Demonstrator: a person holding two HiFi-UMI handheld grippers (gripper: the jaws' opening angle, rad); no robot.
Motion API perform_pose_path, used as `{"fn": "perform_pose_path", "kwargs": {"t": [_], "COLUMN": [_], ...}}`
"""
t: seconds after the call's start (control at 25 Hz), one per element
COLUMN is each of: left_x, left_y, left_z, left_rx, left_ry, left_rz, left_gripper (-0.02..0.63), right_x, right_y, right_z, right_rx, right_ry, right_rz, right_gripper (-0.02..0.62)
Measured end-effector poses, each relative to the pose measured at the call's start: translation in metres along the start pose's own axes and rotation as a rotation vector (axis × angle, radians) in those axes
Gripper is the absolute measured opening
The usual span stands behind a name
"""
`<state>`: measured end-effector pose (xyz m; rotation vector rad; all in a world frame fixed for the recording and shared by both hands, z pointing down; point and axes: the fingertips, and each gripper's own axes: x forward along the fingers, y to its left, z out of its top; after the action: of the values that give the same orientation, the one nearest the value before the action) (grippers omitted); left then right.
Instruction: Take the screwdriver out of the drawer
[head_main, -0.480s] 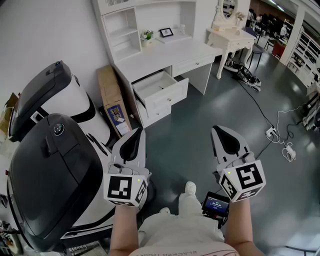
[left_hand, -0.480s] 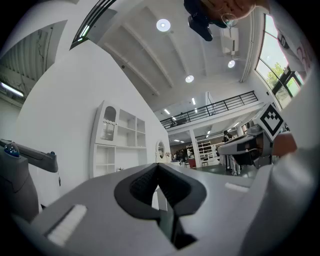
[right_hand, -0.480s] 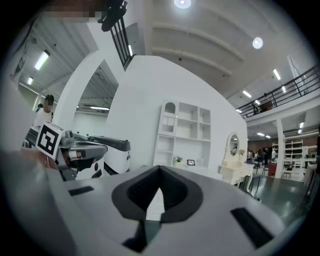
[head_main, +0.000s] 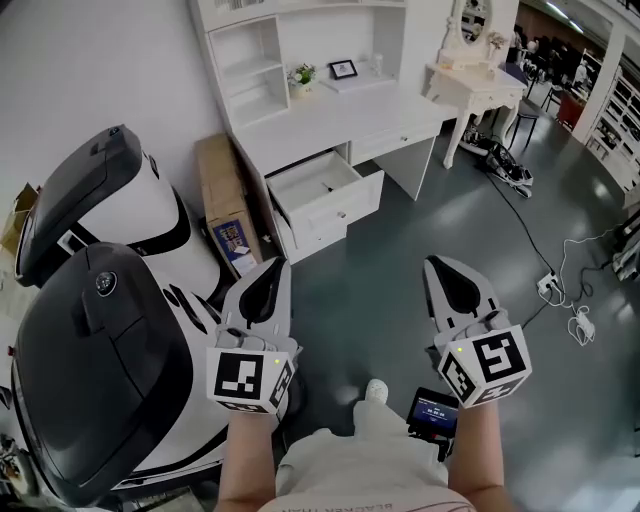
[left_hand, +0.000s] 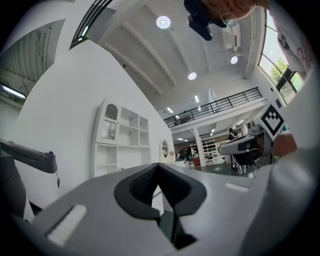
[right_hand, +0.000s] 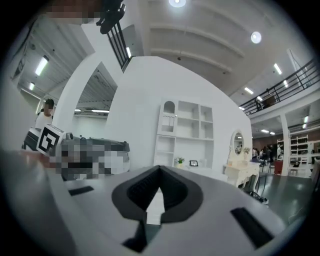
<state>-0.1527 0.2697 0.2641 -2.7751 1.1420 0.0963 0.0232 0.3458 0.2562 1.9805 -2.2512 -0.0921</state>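
A white desk (head_main: 340, 115) stands against the far wall with one drawer (head_main: 325, 192) pulled open; the screwdriver is not visible inside from here. My left gripper (head_main: 272, 266) and right gripper (head_main: 440, 265) are held level side by side, well short of the desk, over the grey floor. Both have their jaws closed tip to tip with nothing between them. In the left gripper view the left gripper (left_hand: 158, 166) points toward the white shelf unit (left_hand: 120, 142). In the right gripper view the right gripper (right_hand: 160, 170) faces the desk (right_hand: 200, 172) and its shelves.
A large black-and-white machine (head_main: 100, 340) fills the left side. A cardboard box (head_main: 225, 205) leans beside the desk. A white dressing table (head_main: 475, 85) stands at the right, with cables and a power strip (head_main: 560, 290) on the floor. A phone-like device (head_main: 432, 410) hangs at my waist.
The desk and drawer have shifted slightly right and down in the head view as I step closer. Both grippers keep their pose, jaws still closed.
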Motion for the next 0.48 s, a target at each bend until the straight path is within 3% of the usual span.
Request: {"fn": "perform_pose_path", "kwargs": {"t": [0.48], "left_x": [0.091], "left_y": [0.001], "left_z": [-0.009], "left_rx": [0.016], "left_ry": [0.020], "left_rz": [0.112], "left_gripper": [0.005], "right_x": [0.079], "right_y": [-0.079], "right_z": [-0.008], "right_rx": [-0.006], "right_ry": [0.000], "right_rz": [0.138], "right_gripper": [0.006]}}
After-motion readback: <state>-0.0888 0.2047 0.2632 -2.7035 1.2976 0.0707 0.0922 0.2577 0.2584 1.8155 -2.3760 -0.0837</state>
